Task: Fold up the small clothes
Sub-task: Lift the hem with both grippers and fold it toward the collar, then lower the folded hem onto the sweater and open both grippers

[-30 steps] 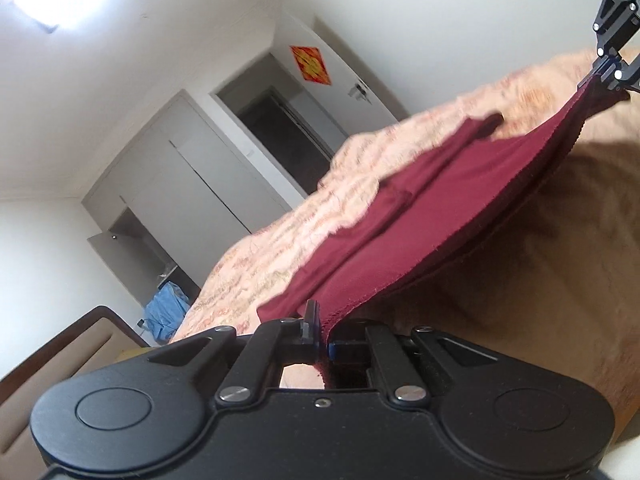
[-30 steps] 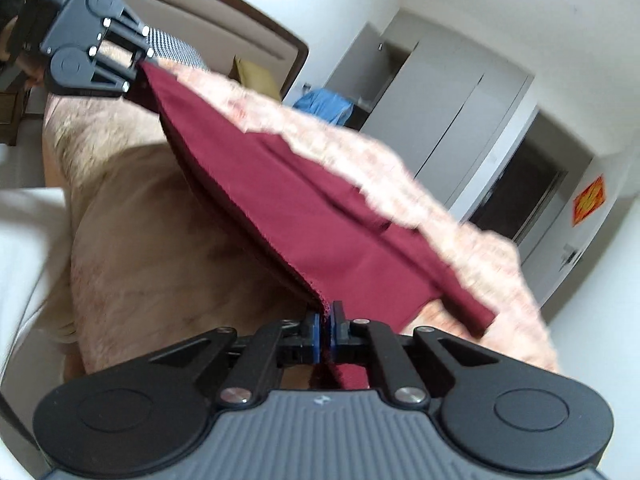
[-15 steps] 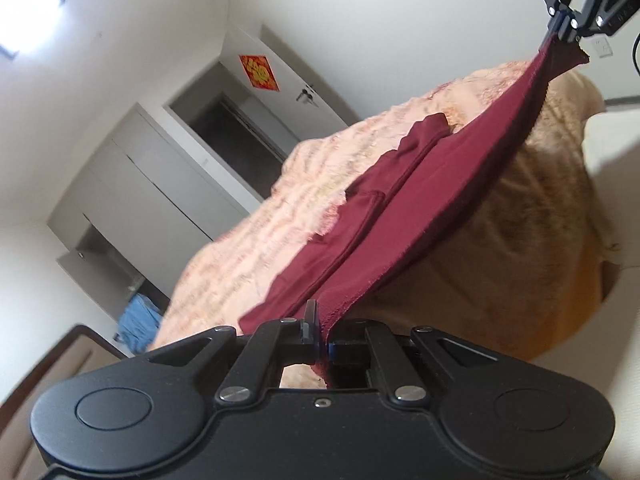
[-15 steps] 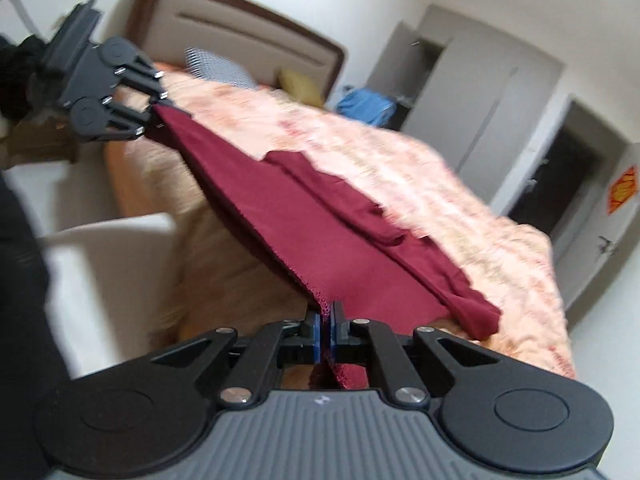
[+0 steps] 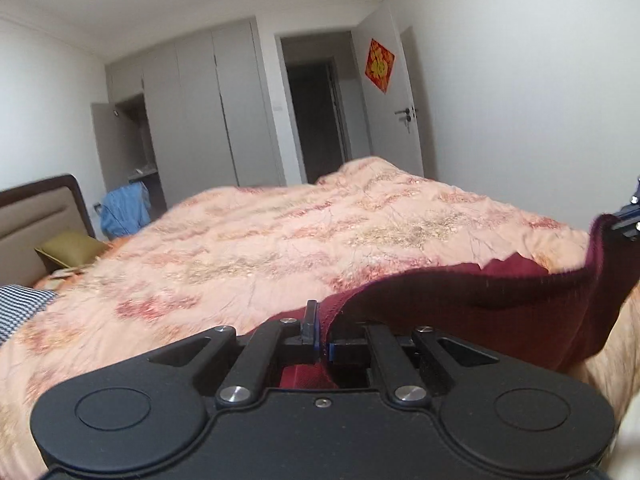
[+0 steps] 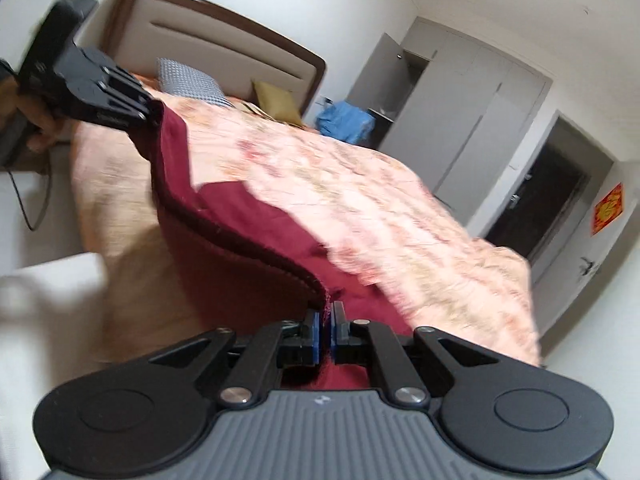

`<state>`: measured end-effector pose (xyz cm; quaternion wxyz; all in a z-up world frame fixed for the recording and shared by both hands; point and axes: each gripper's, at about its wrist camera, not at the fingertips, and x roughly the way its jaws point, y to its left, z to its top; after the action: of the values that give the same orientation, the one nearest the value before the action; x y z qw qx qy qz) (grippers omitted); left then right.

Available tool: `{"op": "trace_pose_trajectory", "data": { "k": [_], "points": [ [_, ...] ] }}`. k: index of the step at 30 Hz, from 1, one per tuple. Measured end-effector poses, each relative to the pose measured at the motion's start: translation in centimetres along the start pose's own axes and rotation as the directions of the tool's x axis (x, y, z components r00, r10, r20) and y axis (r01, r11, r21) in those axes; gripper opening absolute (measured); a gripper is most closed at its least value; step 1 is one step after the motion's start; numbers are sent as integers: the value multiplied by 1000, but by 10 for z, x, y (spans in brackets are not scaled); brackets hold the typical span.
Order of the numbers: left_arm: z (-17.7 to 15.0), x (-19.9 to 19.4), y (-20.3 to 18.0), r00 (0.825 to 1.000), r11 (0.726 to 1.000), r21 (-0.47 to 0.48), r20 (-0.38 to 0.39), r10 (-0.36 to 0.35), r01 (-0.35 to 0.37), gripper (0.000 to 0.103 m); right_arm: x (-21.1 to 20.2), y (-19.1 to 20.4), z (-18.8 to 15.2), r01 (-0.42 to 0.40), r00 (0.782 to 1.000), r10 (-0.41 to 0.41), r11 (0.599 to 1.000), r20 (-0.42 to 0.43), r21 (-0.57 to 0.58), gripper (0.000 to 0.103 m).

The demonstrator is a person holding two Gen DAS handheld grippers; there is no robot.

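A dark red garment (image 5: 492,304) hangs slack between both grippers over the near edge of a bed. My left gripper (image 5: 322,330) is shut on one corner of its hem. My right gripper (image 6: 325,322) is shut on the other corner, and the red garment (image 6: 240,256) sags from there up to the left gripper (image 6: 154,118), which a hand holds at the upper left. The right gripper (image 5: 630,220) shows only as a dark edge at the far right of the left wrist view. Most of the cloth droops below the bed edge; part lies on the bedspread.
The bed carries a peach floral bedspread (image 5: 280,248), with a checked pillow (image 6: 188,80) and an olive cushion (image 6: 276,100) at the padded headboard (image 6: 224,36). Blue clothes (image 5: 124,208) hang by grey wardrobes (image 5: 200,112). An open doorway (image 5: 316,112) lies beyond.
Both grippers have risen with the garment. The left one rolled until its view is level. The cloth, stretched flat across the bed before, now sags loosely off the edge.
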<state>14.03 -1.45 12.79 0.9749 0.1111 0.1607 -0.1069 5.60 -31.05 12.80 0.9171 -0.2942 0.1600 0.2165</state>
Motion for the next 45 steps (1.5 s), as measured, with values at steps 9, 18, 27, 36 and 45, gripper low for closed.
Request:
{"op": "trace_pose_trajectory", "data": {
  "k": [9,18,27,36,45],
  "points": [
    [61,163,46,971,999,11,-239,-29,32,4,146,-101,32,17,997,-12,998,-77,59,6],
    [34,313,74,904,990,-82,-405,-136,113,4,285,-156,3,-32,972,77,979,-220,202,6],
    [2,367,80,867,979,-143,-460,-193,142,9,345,-166,-39,-76,951,160,950,-265,302,6],
    [2,377,112,840,969,-211,-497,-218,127,80,354,-179,-61,-57,948,187,894,-256,444,45],
    [1,369,173,819,863,-495,-452,-353,98,99,345,-223,-87,-27,952,224,743,-210,669,85]
  ]
}}
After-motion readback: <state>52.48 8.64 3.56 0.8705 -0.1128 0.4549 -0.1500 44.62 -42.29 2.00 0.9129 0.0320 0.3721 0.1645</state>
